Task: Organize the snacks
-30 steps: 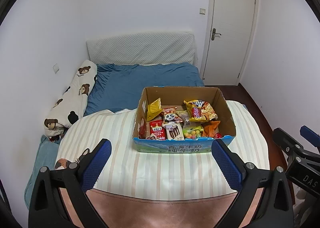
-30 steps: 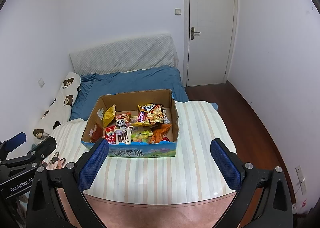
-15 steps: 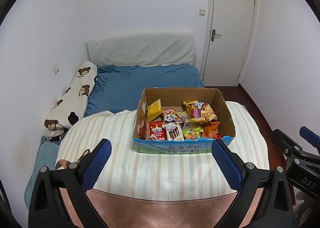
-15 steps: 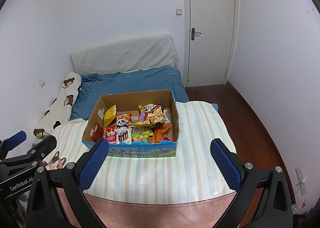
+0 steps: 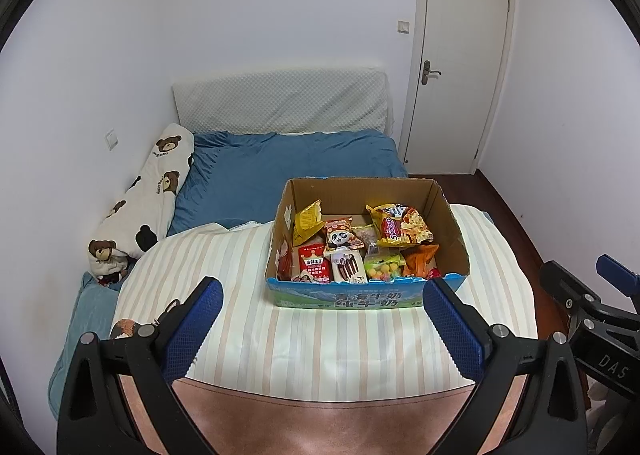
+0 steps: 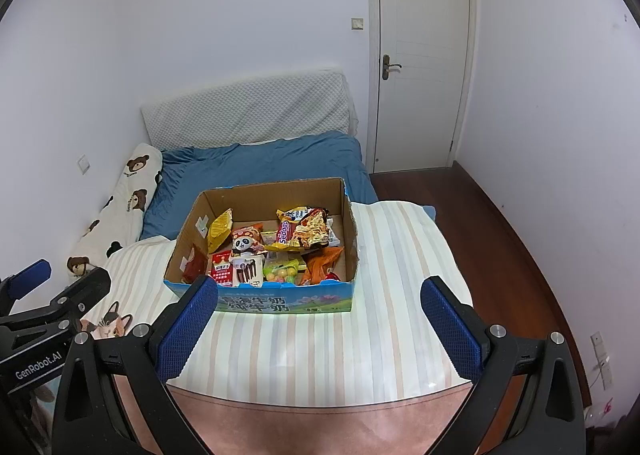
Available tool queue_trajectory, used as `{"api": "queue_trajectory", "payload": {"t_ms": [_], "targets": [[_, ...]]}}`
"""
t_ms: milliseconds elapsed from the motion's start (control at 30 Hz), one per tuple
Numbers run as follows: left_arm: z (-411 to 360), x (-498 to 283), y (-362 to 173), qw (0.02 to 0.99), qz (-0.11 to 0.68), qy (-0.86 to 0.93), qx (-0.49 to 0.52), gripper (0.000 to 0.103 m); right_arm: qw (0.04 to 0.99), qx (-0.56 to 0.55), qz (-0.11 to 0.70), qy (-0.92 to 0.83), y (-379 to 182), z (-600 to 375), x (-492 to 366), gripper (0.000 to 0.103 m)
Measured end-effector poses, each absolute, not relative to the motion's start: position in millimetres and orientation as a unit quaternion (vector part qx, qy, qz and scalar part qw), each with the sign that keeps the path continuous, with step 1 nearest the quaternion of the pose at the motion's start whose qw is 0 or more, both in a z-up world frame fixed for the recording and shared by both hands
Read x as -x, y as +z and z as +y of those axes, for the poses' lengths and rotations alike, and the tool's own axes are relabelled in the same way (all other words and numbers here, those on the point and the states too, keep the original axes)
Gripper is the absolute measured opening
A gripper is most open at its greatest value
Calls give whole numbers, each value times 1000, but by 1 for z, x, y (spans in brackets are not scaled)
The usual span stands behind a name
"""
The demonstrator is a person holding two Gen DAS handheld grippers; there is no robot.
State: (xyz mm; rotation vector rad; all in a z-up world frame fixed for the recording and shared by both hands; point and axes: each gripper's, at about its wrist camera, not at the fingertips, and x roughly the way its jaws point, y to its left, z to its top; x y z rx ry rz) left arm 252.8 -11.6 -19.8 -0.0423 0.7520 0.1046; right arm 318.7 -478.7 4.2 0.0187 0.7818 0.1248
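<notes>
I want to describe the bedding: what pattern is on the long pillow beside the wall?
White with brown and black cartoon bears on the long pillow; the left wrist view shows it best.

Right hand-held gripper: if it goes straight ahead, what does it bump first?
Probably the cardboard snack box. The right hand-held gripper is open and empty, and the box's blue front wall lies just left of its centre line on the striped cloth. Depth is unclear.
</notes>
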Motion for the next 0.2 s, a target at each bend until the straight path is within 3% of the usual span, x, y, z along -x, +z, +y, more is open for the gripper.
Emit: {"api": "queue_trajectory", "payload": {"t_ms": [200], "targets": [[-14,-253,-18,930,363,50,19,103,922,-9,381,61,5,-479,-318,103]]}}
